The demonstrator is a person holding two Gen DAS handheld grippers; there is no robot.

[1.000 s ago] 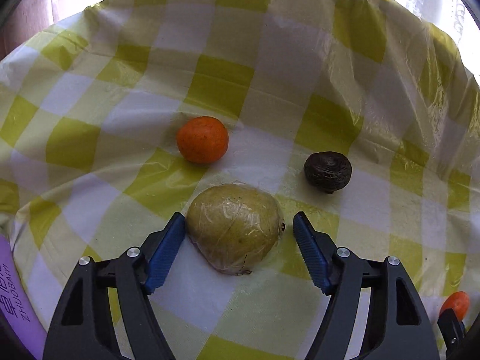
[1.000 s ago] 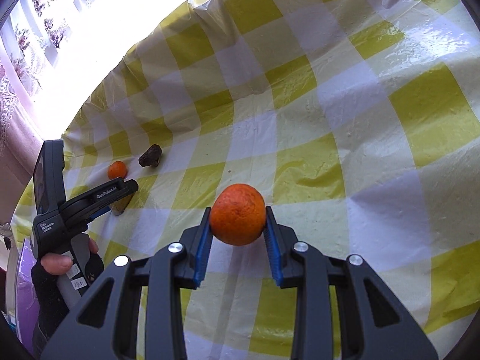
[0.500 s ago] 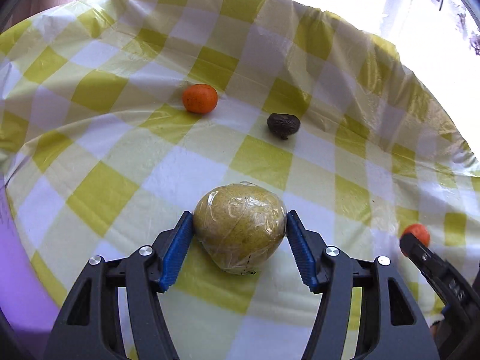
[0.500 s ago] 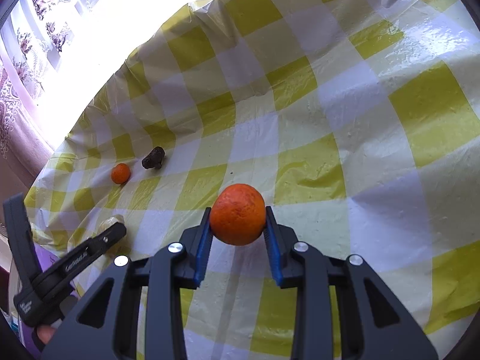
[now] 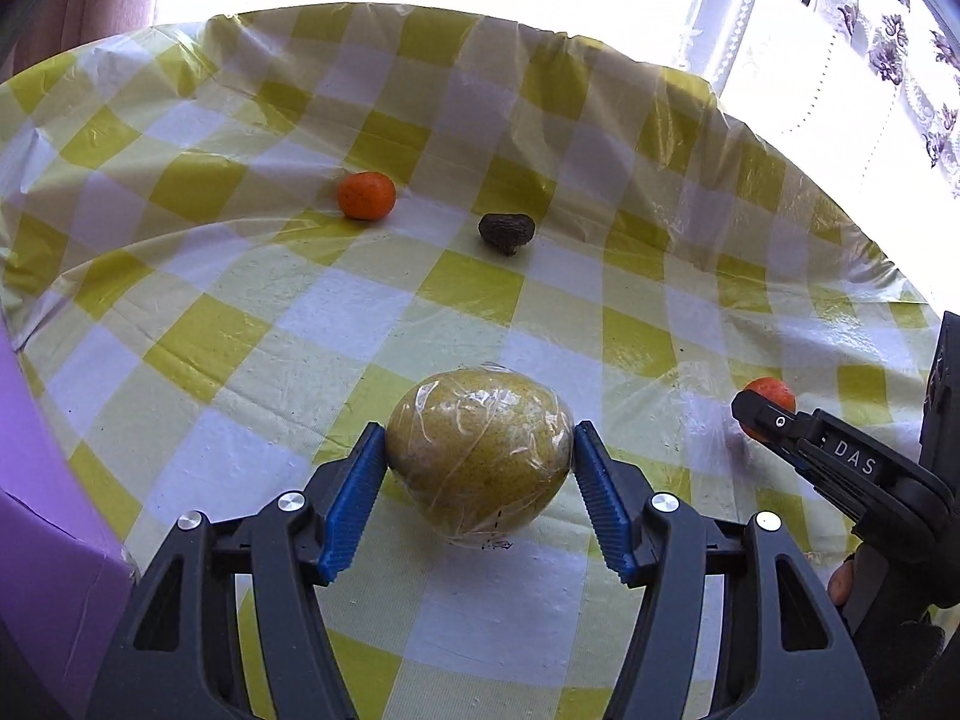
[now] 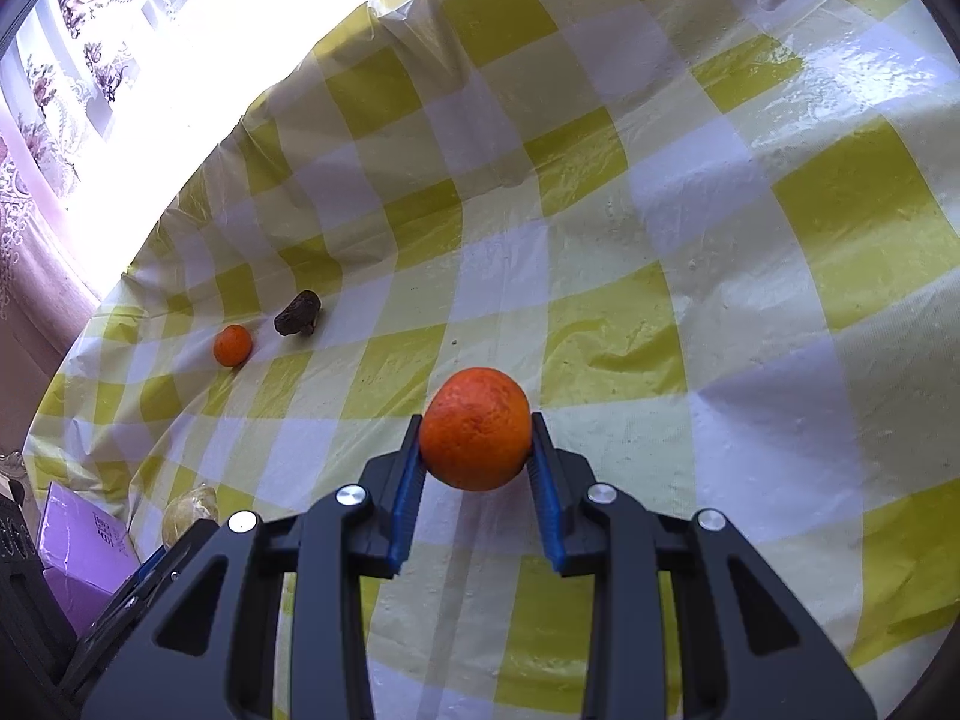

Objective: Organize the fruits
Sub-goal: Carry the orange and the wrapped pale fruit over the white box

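Note:
My left gripper [image 5: 477,462] is shut on a yellow-green pear wrapped in clear film [image 5: 477,453] and holds it above the checked cloth. My right gripper [image 6: 475,450] is shut on an orange [image 6: 475,427]; that orange also shows in the left wrist view [image 5: 771,389] at the right edge, with the right gripper's fingers [image 5: 774,420] on it. A second, smaller orange [image 5: 366,195] and a dark wrinkled fruit [image 5: 507,232] lie side by side far back on the cloth; they also show in the right wrist view as the small orange [image 6: 232,345] and the dark fruit [image 6: 298,313].
A yellow and white checked plastic cloth [image 5: 300,324] covers the table and rises in folds at the back. A purple box [image 6: 84,546] stands at the left edge of the table. A bright window with flowered curtains [image 6: 96,60] is behind.
My left gripper has closed on the pear and pulled it back and up, away from the small orange and the dark fruit. The right gripper has kept still with its orange.

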